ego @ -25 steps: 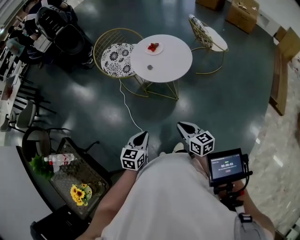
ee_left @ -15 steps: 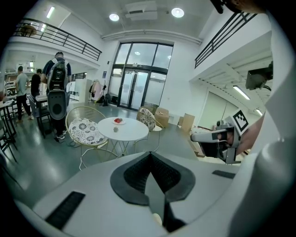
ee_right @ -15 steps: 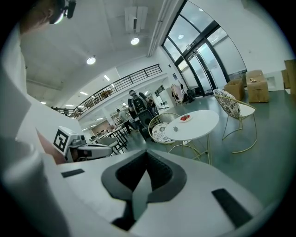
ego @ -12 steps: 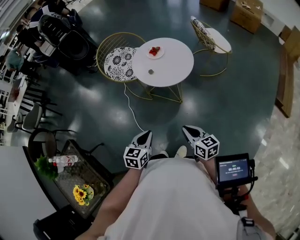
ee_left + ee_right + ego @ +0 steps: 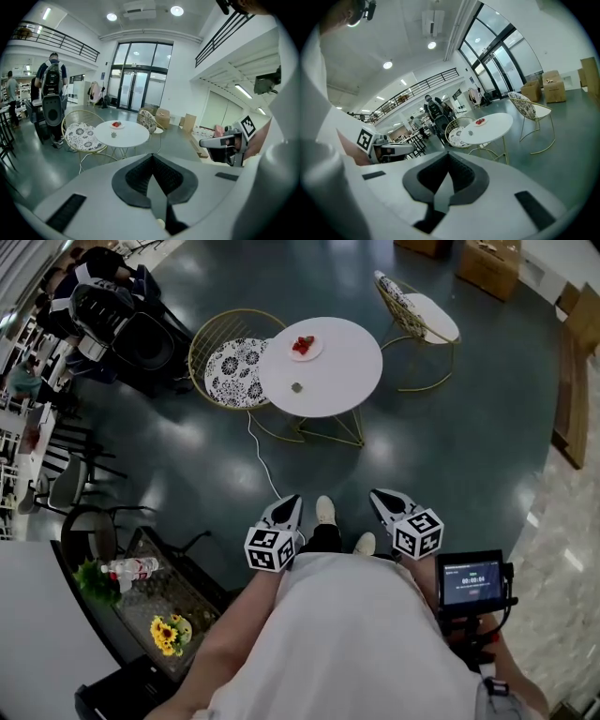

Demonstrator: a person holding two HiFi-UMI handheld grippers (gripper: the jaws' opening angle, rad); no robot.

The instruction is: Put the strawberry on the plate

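A round white table stands a few steps ahead on the dark floor. On its far side a small white plate holds red strawberries. A small dark object lies alone nearer the table's middle; it is too small to identify. My left gripper and right gripper are held close to my body, well short of the table. Each one's jaws are shut with nothing between them. The plate shows far off past the left gripper, and the plate likewise past the right gripper.
A gold wire chair with a patterned cushion stands left of the table, another chair to its right. A white cable runs across the floor. A dark trolley with sunflowers is at my left. Cardboard boxes sit far off.
I have stepped forward: one shoe now shows on the floor between the grippers. Both grippers stay shut and close to my body.
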